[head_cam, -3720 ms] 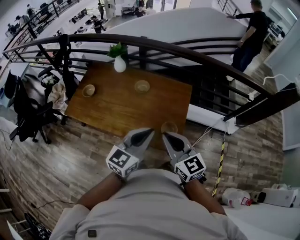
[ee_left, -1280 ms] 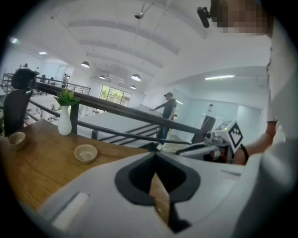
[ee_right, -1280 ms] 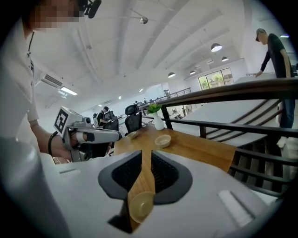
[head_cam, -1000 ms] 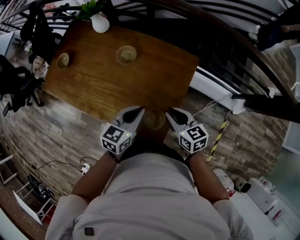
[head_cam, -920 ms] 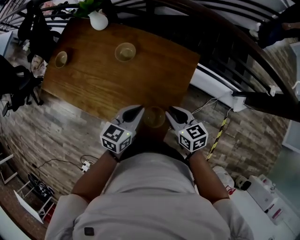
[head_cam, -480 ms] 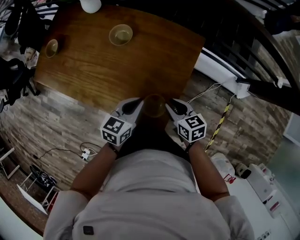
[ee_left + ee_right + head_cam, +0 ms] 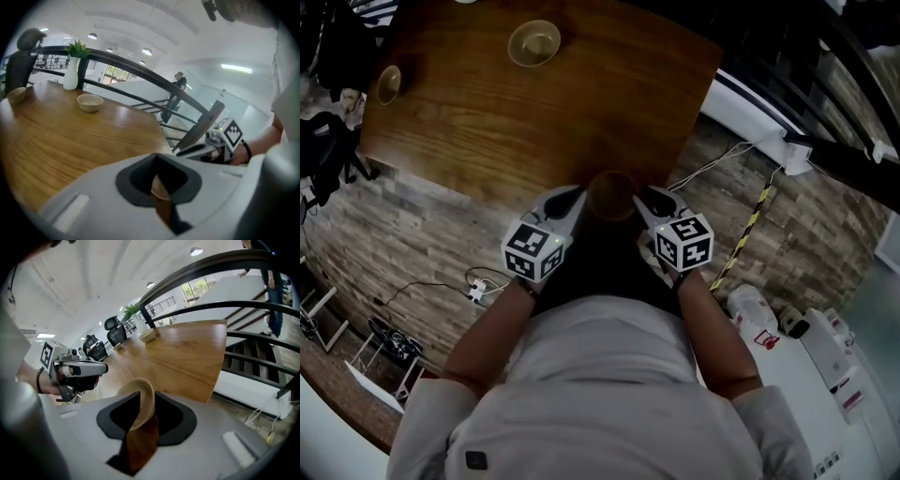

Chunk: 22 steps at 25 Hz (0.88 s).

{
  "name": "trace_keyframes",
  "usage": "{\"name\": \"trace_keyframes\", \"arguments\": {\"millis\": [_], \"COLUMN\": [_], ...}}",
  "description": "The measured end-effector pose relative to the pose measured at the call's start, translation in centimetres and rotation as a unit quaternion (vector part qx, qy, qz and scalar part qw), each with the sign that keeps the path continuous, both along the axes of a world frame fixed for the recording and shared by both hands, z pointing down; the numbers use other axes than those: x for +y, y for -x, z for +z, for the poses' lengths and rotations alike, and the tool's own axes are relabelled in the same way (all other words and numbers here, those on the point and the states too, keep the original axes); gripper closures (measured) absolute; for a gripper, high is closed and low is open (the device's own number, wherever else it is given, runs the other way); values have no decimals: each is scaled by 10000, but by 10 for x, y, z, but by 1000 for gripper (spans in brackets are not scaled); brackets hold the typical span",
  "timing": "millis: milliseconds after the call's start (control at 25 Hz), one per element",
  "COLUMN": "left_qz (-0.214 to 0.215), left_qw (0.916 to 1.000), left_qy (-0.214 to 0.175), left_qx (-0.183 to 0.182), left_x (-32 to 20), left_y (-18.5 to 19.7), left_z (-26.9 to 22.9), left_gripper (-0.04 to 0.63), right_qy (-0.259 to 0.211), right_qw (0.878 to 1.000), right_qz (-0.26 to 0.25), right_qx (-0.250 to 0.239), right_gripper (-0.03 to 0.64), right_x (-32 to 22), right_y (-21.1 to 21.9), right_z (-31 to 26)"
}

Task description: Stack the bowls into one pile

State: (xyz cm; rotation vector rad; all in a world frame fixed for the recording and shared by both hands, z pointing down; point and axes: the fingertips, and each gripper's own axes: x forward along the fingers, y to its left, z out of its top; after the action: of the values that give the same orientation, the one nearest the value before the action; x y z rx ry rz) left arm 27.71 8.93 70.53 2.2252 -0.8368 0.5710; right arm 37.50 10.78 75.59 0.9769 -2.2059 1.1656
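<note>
Three tan bowls sit on the wooden table [image 7: 487, 122]: one far [image 7: 534, 42], one at the far left [image 7: 389, 82], one at the near edge [image 7: 612, 194]. My left gripper [image 7: 572, 197] is just left of the near bowl and my right gripper [image 7: 644, 197] just right of it. In the left gripper view the left gripper [image 7: 157, 159] shows a narrow slit with a sliver of the near bowl [image 7: 161, 191] behind it. The right gripper [image 7: 146, 395] has just been opening; the near bowl [image 7: 139, 401] shows through its gap, not pressed.
A white vase [image 7: 71, 75] with a plant stands at the table's far edge. A dark railing [image 7: 825, 150] runs beyond the table's right side. A power strip [image 7: 476, 292] and cables lie on the plank floor. Office chairs [image 7: 328, 141] crowd the left.
Both grippers have sunk and come up to the near bowl, which now sits between their tips. The head view has dipped, so the table has slid toward the top of the picture.
</note>
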Motion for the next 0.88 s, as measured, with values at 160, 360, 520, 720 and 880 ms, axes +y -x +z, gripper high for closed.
{"name": "trace_keyframes", "arguments": {"millis": [160, 360, 520, 720, 880], "left_qz": [38, 46, -12, -74, -103], "left_qw": [10000, 9999, 9999, 9998, 9998], "left_qy": [57, 122, 128, 172, 156], "left_qx": [23, 33, 41, 69, 78], "left_x": [2, 4, 1, -3, -2], "left_y": [-2, 0, 5, 11, 12], "left_z": [4, 10, 10, 14, 12], "left_gripper": [591, 591, 591, 591, 591], "right_qy": [113, 238, 308, 383, 331], "right_qw": [9999, 9997, 9995, 9990, 9992], "right_qz": [8, 32, 64, 113, 84], "right_qx": [53, 76, 77, 214, 218], "right_gripper": [511, 512, 527, 593, 595], "right_x": [1, 4, 5, 1, 0], "right_y": [1, 4, 8, 8, 8], "right_z": [10, 21, 26, 32, 28]}}
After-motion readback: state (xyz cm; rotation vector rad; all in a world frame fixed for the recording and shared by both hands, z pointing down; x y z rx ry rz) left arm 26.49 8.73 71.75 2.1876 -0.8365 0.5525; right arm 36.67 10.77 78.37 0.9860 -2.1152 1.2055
